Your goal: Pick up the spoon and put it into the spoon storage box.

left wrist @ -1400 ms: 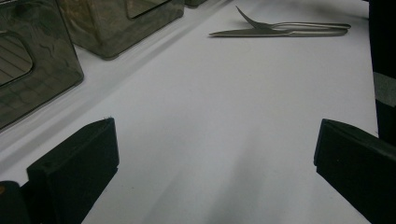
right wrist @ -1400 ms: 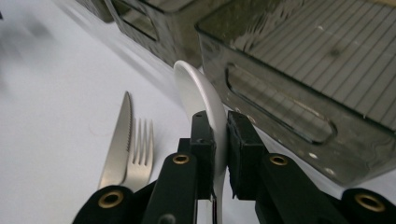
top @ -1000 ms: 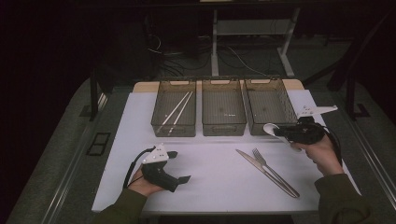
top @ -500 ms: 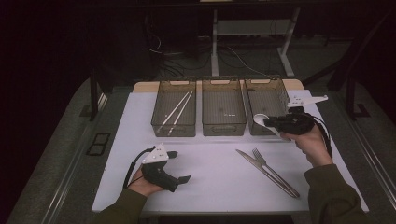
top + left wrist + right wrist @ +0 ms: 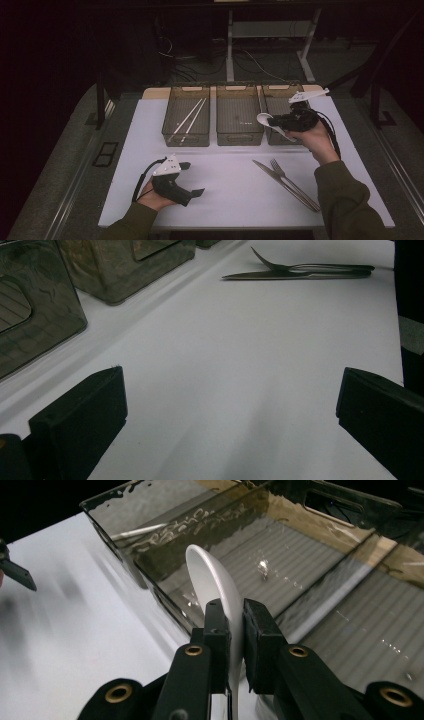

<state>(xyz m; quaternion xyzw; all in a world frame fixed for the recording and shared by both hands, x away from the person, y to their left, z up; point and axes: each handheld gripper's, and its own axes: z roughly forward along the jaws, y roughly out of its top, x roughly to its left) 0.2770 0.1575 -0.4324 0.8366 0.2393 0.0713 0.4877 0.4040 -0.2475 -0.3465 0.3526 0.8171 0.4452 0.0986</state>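
Now my right gripper pinches a smooth white spoon above the ribbed smoky bin; my left gripper gapes wide.

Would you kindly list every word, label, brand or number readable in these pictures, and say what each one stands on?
None can be read. The middle bin carries small pale marks on its floor, too small and blurred to make out. The white spoon, the fork, the knife and both grippers, left gripper and right gripper, show no lettering.
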